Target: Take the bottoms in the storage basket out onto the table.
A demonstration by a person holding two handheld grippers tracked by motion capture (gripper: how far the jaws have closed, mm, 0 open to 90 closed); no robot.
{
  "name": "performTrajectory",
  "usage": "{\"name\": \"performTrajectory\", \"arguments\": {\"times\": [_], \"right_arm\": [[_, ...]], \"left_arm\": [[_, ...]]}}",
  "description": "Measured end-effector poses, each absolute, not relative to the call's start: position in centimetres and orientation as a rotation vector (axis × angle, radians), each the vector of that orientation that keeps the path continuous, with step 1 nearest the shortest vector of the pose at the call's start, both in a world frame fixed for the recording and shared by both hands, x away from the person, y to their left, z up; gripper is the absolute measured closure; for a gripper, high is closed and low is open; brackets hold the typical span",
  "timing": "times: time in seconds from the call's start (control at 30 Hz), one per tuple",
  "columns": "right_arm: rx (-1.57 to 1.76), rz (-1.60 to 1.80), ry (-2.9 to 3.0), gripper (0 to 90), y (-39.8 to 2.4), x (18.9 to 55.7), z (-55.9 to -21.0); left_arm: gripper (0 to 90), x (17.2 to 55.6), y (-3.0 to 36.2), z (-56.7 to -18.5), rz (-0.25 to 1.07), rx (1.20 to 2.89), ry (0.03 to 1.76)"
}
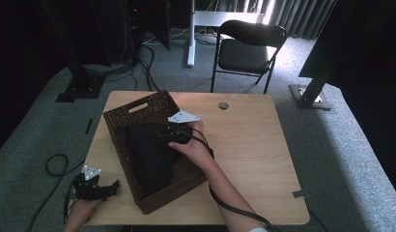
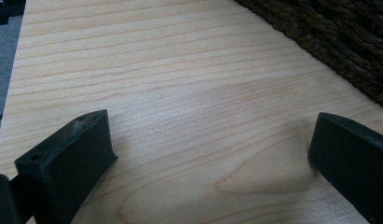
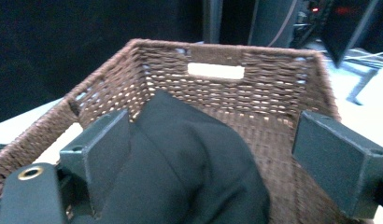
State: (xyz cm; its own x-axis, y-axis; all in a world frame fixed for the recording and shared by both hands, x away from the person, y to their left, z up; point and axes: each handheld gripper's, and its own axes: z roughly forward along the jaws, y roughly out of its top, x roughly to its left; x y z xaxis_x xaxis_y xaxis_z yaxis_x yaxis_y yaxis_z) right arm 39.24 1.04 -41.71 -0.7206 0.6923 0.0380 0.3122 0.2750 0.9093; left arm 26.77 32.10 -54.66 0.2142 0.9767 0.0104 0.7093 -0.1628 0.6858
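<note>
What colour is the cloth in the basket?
Black. The cloth shows best in the right gripper view, lying inside the brown woven basket.

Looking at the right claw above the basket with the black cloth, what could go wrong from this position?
1. The right claw is open over the black cloth; one jaw is against a fold, so closing may pinch only a thin layer that slips out.
2. The cloth fills much of the wicker basket; lifting could drag the basket.
3. The left claw, open above the table, is not steadying the basket.
</note>
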Motion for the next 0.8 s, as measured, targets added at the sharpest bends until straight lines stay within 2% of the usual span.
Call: {"name": "performTrajectory", "arguments": {"times": [0.47, 0.8], "right_arm": [[1.048, 1.362, 2.307, 10.7, 5.0, 42.0, -43.6], [1.199, 1.239, 2.386, 10.7, 5.6, 43.4, -45.4]], "left_arm": [[0.0, 26.8, 32.1, -54.7, 0.625, 1.942, 1.555], [0.0, 26.8, 32.1, -54.7, 0.625, 1.942, 1.555]]}}
